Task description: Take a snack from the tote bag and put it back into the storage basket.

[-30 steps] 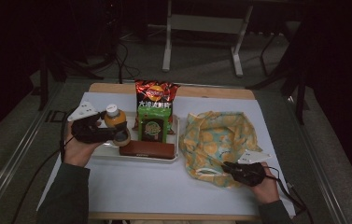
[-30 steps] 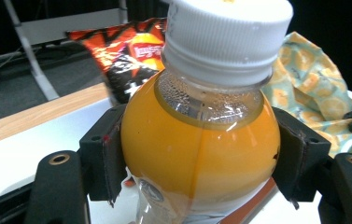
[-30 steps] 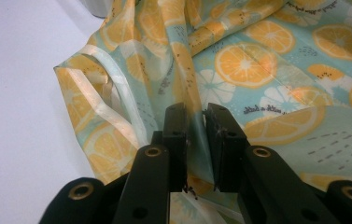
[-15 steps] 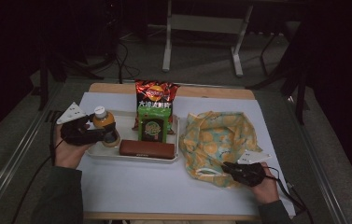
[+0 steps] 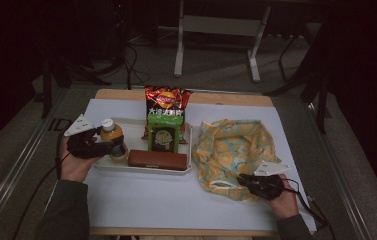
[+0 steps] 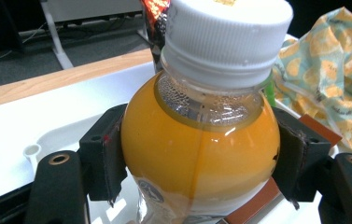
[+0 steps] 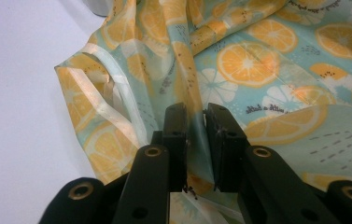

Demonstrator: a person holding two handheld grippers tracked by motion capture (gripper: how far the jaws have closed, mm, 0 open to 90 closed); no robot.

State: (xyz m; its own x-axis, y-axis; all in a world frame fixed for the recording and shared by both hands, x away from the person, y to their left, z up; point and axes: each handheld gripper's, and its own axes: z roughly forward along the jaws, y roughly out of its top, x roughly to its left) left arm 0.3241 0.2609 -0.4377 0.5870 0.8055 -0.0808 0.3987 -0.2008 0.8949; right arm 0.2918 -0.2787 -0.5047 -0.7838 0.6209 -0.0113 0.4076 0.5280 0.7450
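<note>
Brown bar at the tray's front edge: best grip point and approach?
Grip the brown bar at its middle, across the short width, coming from above. It lies flat and long along the tray's near rim, so its narrow sides likely fit the jaws. The left gripper is shut on the juice bottle beside it and the green packet stands behind it, so a side approach looks crowded.

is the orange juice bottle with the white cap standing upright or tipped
Upright: the orange juice bottle with the white cap has its cap on top, gripped at the sides by the left gripper over the white tray.
</note>
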